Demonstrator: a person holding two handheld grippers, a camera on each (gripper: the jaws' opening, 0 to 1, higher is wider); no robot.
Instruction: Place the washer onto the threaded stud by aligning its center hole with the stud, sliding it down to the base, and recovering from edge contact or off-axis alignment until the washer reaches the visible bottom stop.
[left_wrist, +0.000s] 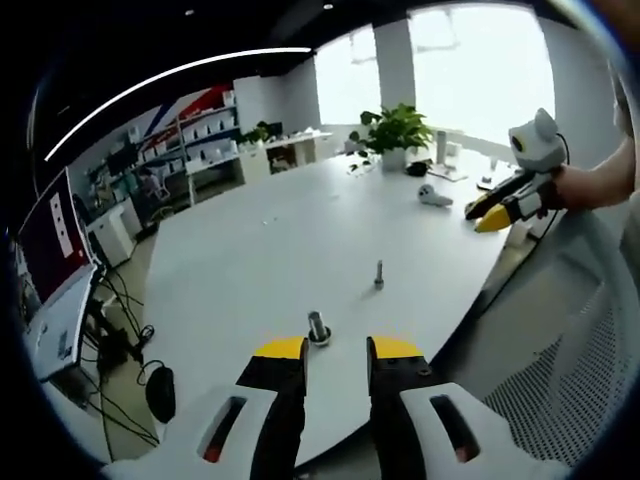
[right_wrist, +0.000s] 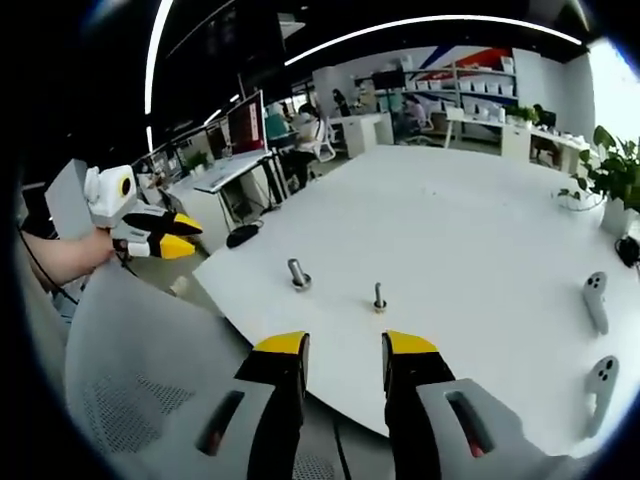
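Both of your claws are spread and empty right now: your left claw hovers over the near edge of the desk, and your right claw hangs just off the desk's edge, above a mesh chair back.

The threaded stud stands upright, out from the edge, well apart from both claws. Closer to the edge sits a stubby cylinder with what looks like the washer ringed at its base; whether it is loose or seated there cannot be told.

Your step, I judge, is the pickup. Bring your left claw down over that piece, since it lies just ahead of its jaws. Pinch the washer by its rim so the hole stays clear, lift it level, and carry it over the stud's tip. If an edge catches, ease back and re-centre instead of pushing.
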